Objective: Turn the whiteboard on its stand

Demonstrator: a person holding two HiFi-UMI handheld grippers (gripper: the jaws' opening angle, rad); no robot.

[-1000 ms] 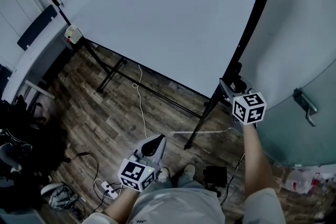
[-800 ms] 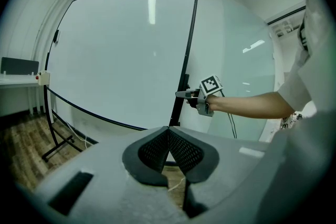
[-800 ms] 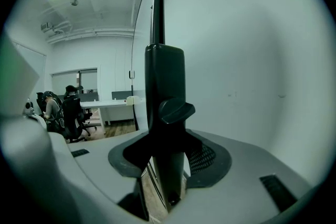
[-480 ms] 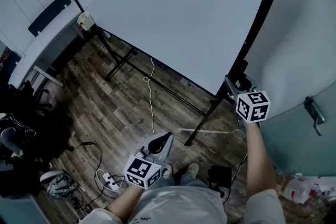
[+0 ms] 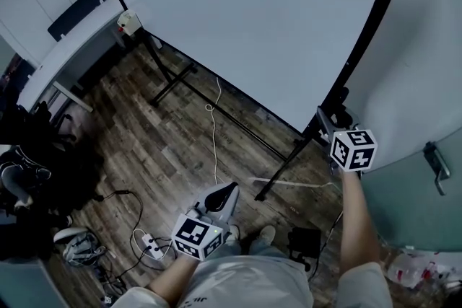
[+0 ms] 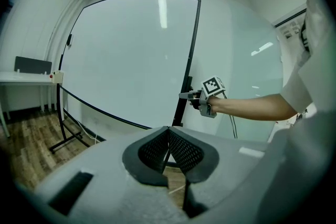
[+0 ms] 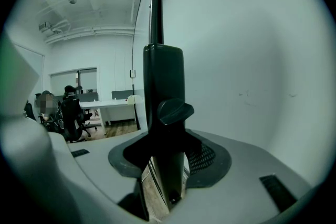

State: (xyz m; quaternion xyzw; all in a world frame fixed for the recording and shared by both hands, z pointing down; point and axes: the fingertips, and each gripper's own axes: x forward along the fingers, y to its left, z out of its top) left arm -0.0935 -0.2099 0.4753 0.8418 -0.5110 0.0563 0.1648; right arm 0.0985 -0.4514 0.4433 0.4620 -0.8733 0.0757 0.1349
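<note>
Holding the stand post (image 7: 164, 86) tight in my right tool (image 5: 326, 122) to turn the whiteboard (image 5: 253, 18); my left tool (image 5: 220, 193) is closed, empty.

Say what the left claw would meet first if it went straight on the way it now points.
The left claw, shut and empty, aims at the whiteboard, low down near its black post. Nothing shows in between, though depth is unclear.

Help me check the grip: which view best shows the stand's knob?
Right gripper view: the knob sits close up on the post between the jaws. Head and left gripper views show the post small, knob indistinct.
</note>
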